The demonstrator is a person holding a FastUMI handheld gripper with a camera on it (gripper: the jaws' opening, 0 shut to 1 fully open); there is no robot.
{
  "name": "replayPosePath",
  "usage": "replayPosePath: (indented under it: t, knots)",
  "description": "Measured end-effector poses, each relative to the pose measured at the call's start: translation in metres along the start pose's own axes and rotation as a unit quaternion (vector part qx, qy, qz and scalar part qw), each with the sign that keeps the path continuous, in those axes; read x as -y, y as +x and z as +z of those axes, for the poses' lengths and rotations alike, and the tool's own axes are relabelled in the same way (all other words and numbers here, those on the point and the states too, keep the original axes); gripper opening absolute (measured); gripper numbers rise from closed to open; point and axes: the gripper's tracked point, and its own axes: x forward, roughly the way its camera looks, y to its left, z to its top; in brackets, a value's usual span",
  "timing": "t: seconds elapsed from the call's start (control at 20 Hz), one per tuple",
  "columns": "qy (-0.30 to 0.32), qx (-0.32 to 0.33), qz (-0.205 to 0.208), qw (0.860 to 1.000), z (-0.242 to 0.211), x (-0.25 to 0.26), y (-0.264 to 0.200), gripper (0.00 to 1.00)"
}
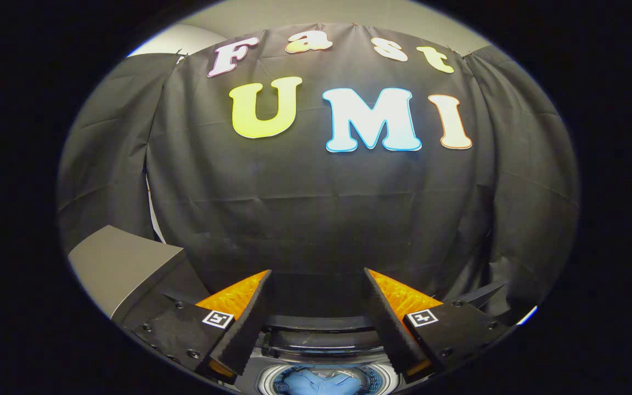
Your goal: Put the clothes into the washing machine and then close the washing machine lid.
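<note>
A: Washing machine point(316, 351) down below the fingers, tub open; grey box point(124, 263) off to one side

B: Blue clothes point(319, 383) already lying inside the drum. Gripper point(316, 285) spread wide, holding nothing, raised probably to reach the lid next

Creased black cloth wall point(316, 208) hangs as the backdrop; a grey box-like cabinet point(121, 263) stands beside its lower left fold, pale ceiling point(305, 12) above.
</note>
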Motion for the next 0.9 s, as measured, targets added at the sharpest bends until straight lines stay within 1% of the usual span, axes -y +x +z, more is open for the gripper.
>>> replayPosePath:
  t: [0.65, 0.9]
  knots:
    - [-0.001, 0.014, -0.008, 1.0, -0.015, -0.003, -0.035, 0.99]
    - [-0.001, 0.024, -0.018, 1.0, -0.023, -0.004, -0.048, 0.98]
